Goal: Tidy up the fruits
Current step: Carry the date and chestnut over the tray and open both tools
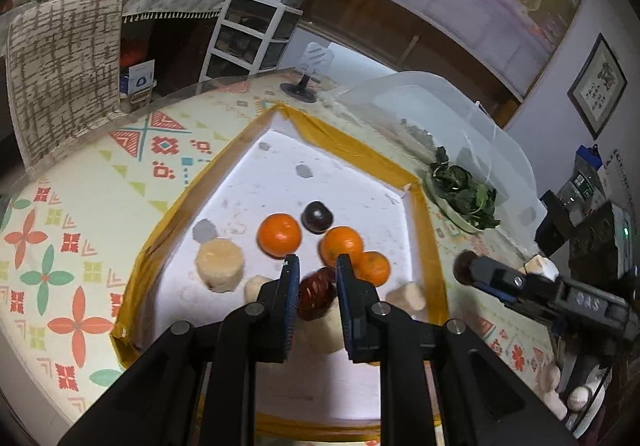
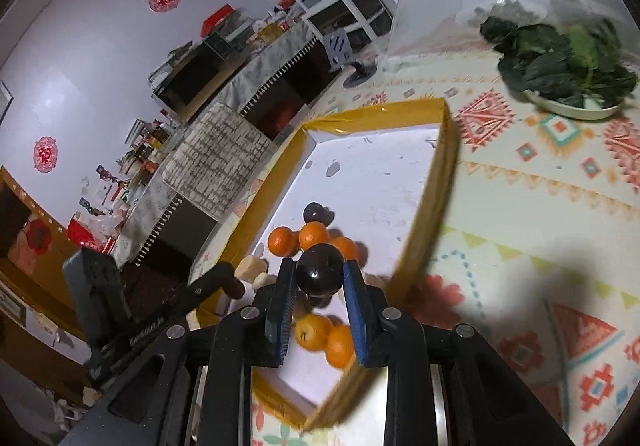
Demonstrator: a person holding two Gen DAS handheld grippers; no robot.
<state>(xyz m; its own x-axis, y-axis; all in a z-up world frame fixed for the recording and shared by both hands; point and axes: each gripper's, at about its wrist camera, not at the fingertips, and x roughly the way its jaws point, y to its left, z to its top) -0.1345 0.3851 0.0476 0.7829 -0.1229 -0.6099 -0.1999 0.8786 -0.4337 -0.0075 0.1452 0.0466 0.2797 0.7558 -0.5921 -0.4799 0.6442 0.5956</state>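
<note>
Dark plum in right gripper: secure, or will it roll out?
The dark plum looks round and glossy, so probably slippery. The right gripper pinches it near the fingertips only, so it may pop forward. Set down in the tray, it would likely roll.

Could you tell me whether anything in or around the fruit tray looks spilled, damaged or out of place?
Nothing looks spilled or damaged. The oranges and pale chunks lie loose inside the tray. The left gripper holds a red date, and the right gripper holds a dark plum.
</note>
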